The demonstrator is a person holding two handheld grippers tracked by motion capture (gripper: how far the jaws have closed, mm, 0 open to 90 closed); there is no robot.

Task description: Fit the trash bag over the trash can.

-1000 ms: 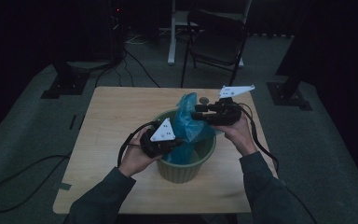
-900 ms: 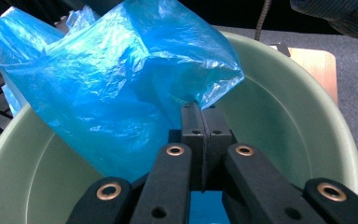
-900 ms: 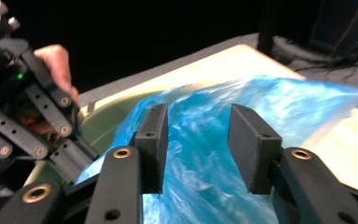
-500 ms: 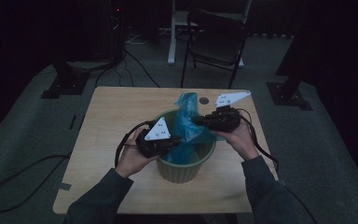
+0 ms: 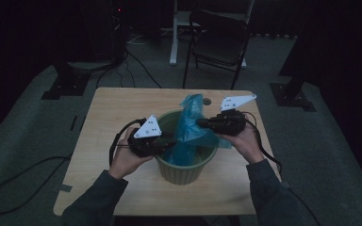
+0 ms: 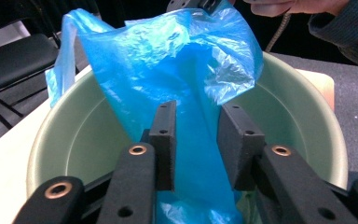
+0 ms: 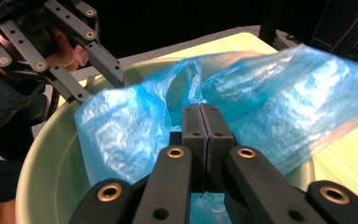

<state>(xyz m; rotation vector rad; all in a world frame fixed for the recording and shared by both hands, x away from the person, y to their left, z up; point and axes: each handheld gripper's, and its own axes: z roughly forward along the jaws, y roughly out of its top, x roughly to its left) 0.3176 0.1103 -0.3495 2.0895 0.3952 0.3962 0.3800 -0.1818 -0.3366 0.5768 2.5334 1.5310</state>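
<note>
Blue thin plastic bag (image 5: 188, 132) stands in the green round plastic bin (image 5: 185, 170); the right gripper (image 7: 200, 122), fingers pressed together, pinches its film. The left gripper (image 6: 196, 140) at the rim's nine o'clock, fingers just opening and spread around the film, should pinch an edge and pull outward over the rim.

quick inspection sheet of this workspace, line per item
surface: light wooden table, bare around the bin
job's things: blue plastic bag standing half inside the green bin, its top above the rim
clutter: small round mark on the table behind the bag, too small to tell
grippers: left gripper has just been opening, bag between its fingers, not pinched; right gripper shut on the bag film
cables: a cable trails from each gripper; more on the floor
surroundings: dark room, folding chair behind the table, stand bases on the floor
</note>
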